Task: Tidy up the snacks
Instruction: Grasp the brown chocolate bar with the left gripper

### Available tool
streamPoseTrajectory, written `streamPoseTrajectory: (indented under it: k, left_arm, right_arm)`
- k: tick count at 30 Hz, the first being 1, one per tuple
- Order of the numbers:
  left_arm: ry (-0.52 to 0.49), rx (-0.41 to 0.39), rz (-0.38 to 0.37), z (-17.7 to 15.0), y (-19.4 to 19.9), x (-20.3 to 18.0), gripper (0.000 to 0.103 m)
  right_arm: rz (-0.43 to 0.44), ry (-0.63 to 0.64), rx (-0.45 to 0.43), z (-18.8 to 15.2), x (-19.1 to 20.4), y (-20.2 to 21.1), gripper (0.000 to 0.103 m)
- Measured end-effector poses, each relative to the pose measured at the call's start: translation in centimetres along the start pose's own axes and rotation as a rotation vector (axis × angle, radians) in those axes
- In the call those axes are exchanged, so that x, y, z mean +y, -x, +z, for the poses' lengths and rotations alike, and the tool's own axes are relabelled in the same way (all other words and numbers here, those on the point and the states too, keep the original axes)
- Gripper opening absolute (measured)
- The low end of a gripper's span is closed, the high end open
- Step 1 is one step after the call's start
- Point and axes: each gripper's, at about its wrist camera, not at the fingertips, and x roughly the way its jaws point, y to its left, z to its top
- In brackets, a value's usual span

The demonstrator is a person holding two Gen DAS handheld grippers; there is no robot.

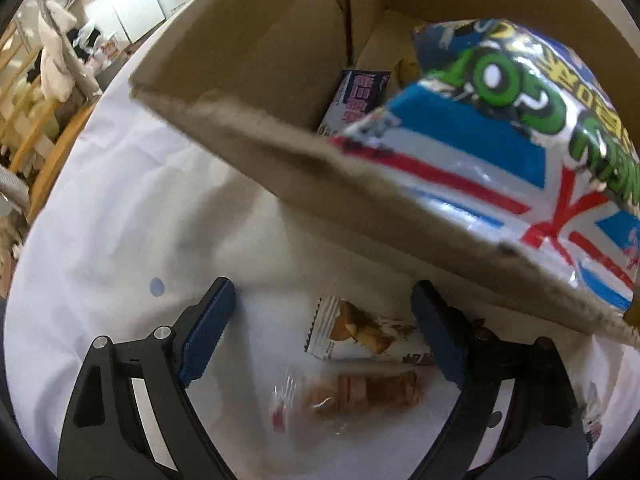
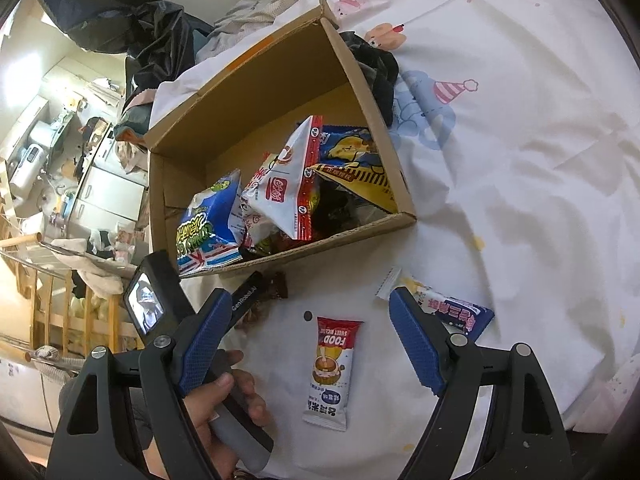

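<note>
Bed sheet: white w/ cartoon prints, fills right wrist view.
Cardboard box: upper centre, open top, on sheet.
Blue chip bag: in box, lower-left corner, leaning on front wall.
White-red bag: box middle, upright-ish, beside blue bag.
Left claw: bottom of left view, fingers wide apart, nothing gripped; brown-print packet + clear-wrapped biscuit on sheet between them.
Right claw: bottom, fingers apart, empty; red-top sachet on sheet between.
Blue-white packet: just right of right claw finger.
</note>
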Motion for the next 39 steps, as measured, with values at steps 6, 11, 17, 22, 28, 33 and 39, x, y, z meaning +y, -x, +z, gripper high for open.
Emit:
streamPoseTrajectory:
  k: [6, 11, 17, 22, 28, 33, 39]
  left_arm:
    - [-0.077, 0.033, -0.032, -0.7, 1.0, 0.3, 0.062]
    - [-0.191, 0.101, -0.098, -1.8, 2.1, 0.8, 0.019]
    - [-0.378, 0.18, -0.176, -3.5, 2.9, 0.0, 0.006]
    - [-0.561, 0.227, -0.267, -4.6, 4.2, -2.4, 0.006]
    - [-0.548, 0.241, -0.314, -4.9, 6.1, -1.9, 0.012]
    - [-0.461, 0.185, -0.303, -2.6, 7.9, 1.5, 0.056]
    - [-0.229, 0.173, -0.342, 0.0, 6.8, 5.9, 0.056]
  right_arm:
    - [-0.005, 0.01, -0.005, 0.1, 0.1, 0.2, 0.083]
    - [0.006, 0.026, -0.011, 0.2, 0.8, 0.2, 0.083]
    - [-0.007, 0.042, -0.008, 0.0, 1.2, 0.2, 0.083]
    - [-0.026, 0.022, -0.005, -0.1, 0.5, 0.3, 0.083]
    - [-0.034, 0.027, -0.006, -0.3, 0.3, 0.4, 0.083]
    - [-0.017, 0.021, -0.005, 0.0, 0.6, 0.3, 0.083]
    - [-0.009, 0.045, -0.009, 0.0, 1.5, 0.3, 0.083]
